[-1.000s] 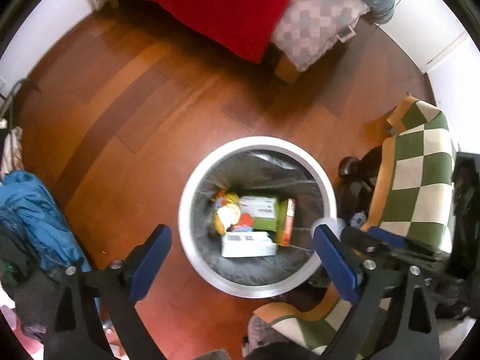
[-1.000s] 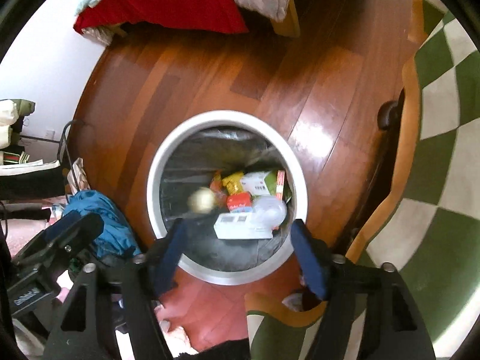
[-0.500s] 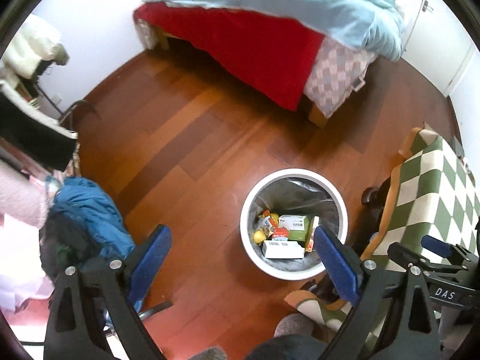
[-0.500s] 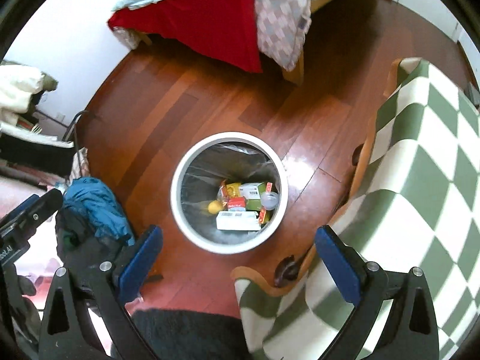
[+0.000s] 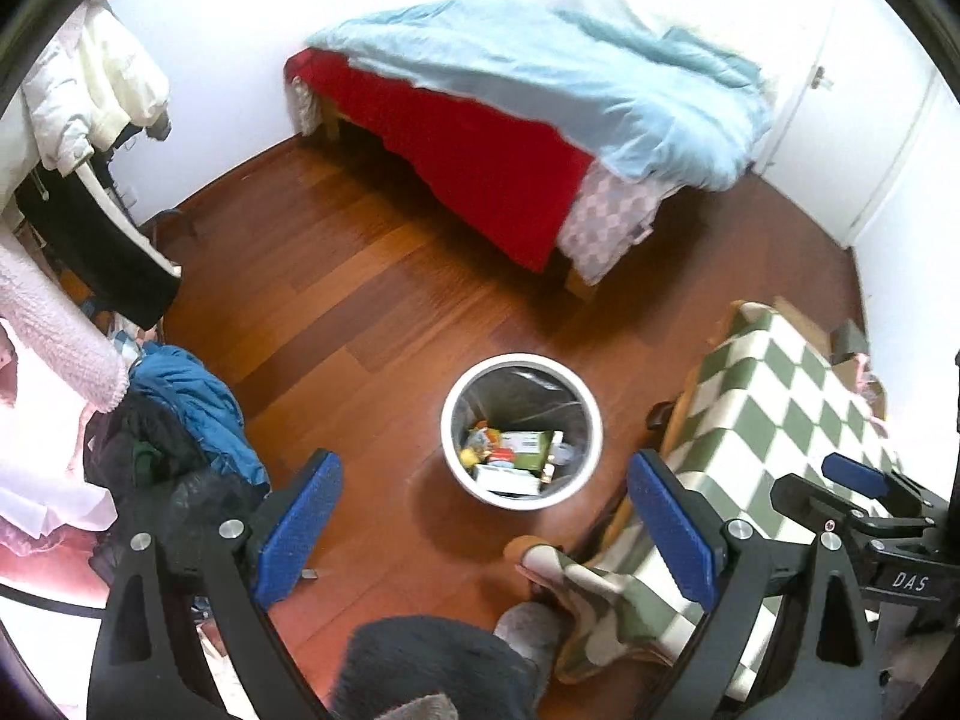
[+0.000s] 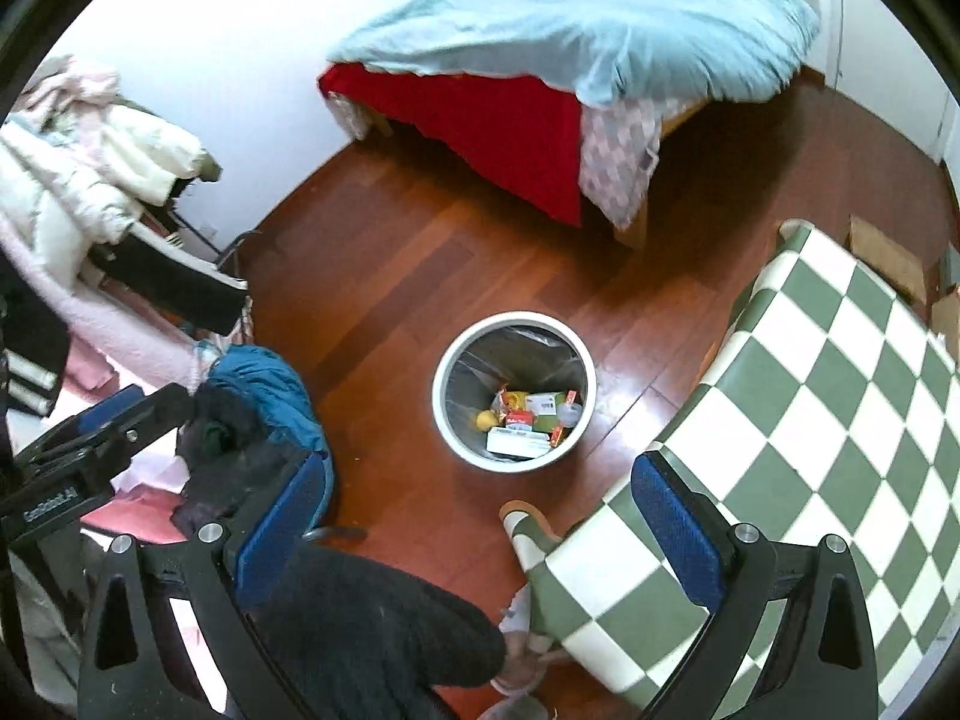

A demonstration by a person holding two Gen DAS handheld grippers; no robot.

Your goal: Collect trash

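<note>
Evidently the sensible step now is a search: sweep both cameras over the wooden floor for stray litter, checking beside the bed and the checked chair before descending. Neither tool carries anything; the left gripper and the right gripper both have their blue pads spread wide apart. Well below and ahead of both, the white bin stands on open floor, trash such as boxes and wrappers lying inside.

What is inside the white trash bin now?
The trash bin holds a white box, green box, yellow wrapper, yellow ball. Anything beneath is covered.
</note>
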